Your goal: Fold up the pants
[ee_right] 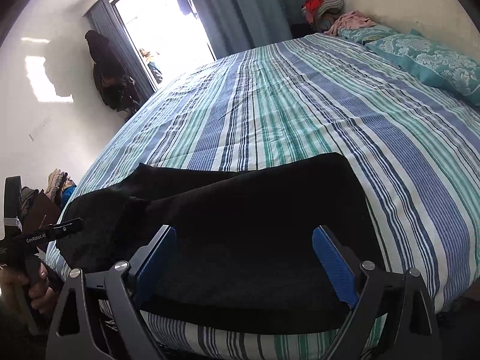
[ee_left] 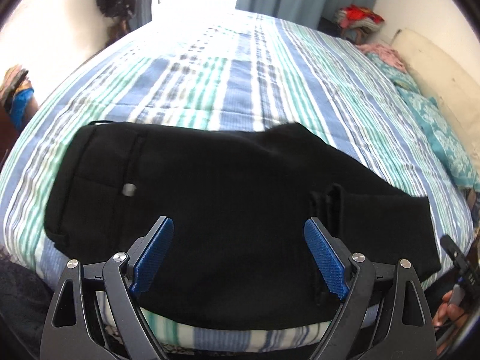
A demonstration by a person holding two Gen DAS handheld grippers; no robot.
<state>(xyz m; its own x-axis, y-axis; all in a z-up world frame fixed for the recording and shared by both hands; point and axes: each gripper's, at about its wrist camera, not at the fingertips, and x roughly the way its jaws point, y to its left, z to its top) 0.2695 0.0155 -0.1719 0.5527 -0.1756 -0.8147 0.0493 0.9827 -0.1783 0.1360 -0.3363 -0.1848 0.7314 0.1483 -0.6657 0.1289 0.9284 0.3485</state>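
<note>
Black pants (ee_left: pixel 210 210) lie folded into a wide dark heap near the front edge of the striped bed (ee_left: pixel 240 75). In the left wrist view the waistband end with a small grey tag is at the left and a folded leg edge at the right. My left gripper (ee_left: pixel 239 255) hovers over the pants' near side, open, nothing between its blue pads (ee_left: pixel 153 258). In the right wrist view the pants (ee_right: pixel 255 225) fill the foreground. My right gripper (ee_right: pixel 244 264) hangs above their near right part, open and empty. The left gripper's handle (ee_right: pixel 45 237) shows at the far left, held by a hand.
Teal patterned pillows (ee_right: pixel 432 60) lie along the bed's right side, with a pink cloth (ee_right: pixel 351 21) and a pile of coloured clothes (ee_right: pixel 324 3) in the far corner. Dark garments (ee_right: pixel 108 75) hang on the left wall beside a bright doorway. Clutter (ee_right: pixel 60 186) sits left of the bed.
</note>
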